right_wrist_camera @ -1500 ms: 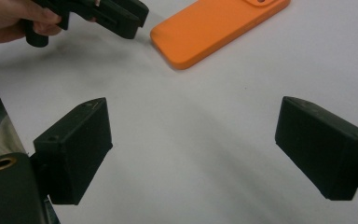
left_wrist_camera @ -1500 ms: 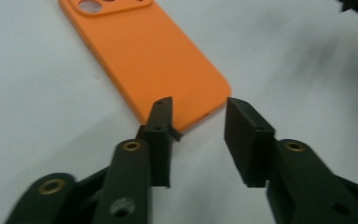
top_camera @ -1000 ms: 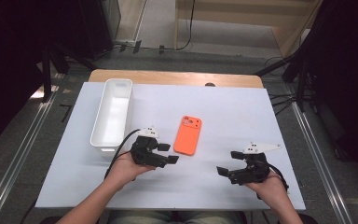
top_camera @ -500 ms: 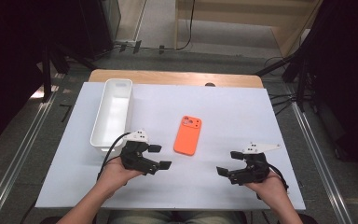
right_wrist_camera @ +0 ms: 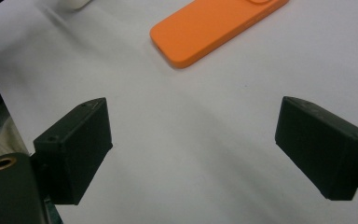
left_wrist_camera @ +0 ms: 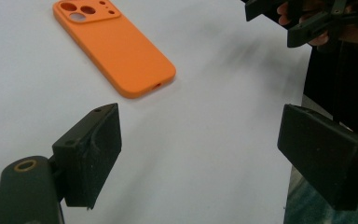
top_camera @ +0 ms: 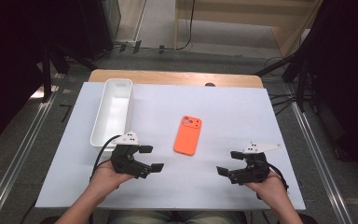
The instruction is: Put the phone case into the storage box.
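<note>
A flat orange phone case lies mid-table; left gripper and right gripper flank it nearer, fingers spread, holding nothing.

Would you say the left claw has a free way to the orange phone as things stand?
Probably yes: the left claw is open and empty, the phone lies flat just ahead of it, and bare white sheet lies between them.
</note>
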The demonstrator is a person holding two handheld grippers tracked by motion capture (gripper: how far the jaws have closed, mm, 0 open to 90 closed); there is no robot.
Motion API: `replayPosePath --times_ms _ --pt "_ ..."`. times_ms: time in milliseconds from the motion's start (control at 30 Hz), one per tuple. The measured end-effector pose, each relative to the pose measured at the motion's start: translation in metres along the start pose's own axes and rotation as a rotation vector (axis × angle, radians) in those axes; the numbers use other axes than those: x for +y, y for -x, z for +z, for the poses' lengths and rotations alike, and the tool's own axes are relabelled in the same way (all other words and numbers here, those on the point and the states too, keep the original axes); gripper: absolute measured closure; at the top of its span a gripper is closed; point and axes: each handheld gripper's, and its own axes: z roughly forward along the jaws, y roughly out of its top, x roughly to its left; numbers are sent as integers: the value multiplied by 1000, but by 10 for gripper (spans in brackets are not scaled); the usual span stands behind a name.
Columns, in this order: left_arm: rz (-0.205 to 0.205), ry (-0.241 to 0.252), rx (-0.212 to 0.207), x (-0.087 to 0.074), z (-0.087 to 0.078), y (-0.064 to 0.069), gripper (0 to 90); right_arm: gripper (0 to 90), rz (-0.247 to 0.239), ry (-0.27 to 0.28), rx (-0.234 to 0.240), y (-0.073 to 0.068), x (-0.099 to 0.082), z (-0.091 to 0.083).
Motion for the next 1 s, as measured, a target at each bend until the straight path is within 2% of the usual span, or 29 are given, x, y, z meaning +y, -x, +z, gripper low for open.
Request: replayPosePath --times_ms 100,267,333,467,633,867,1000 --pt "13 -6 19 -3 -5 0 133 96 -10 2 -3 0 0 1" --pt "10 -11 37 -9 -12 -3 134 96 -4 8 -3 0 0 1" --pt "13 -10 56 -11 -16 -4 133 96 -4 7 -4 0 0 1" --pt "30 10 81 -15 -23 -5 155 96 -3 4 -5 0 0 1" --pt "18 -16 99 -22 -29 -9 155 96 -3 9 -6 0 1 1" --pt "10 -8 117 -29 -39 -12 155 96 -8 6 -7 0 0 2" --pt "9 -21 130 -34 -44 -12 155 96 -12 6 -7 0 0 2"
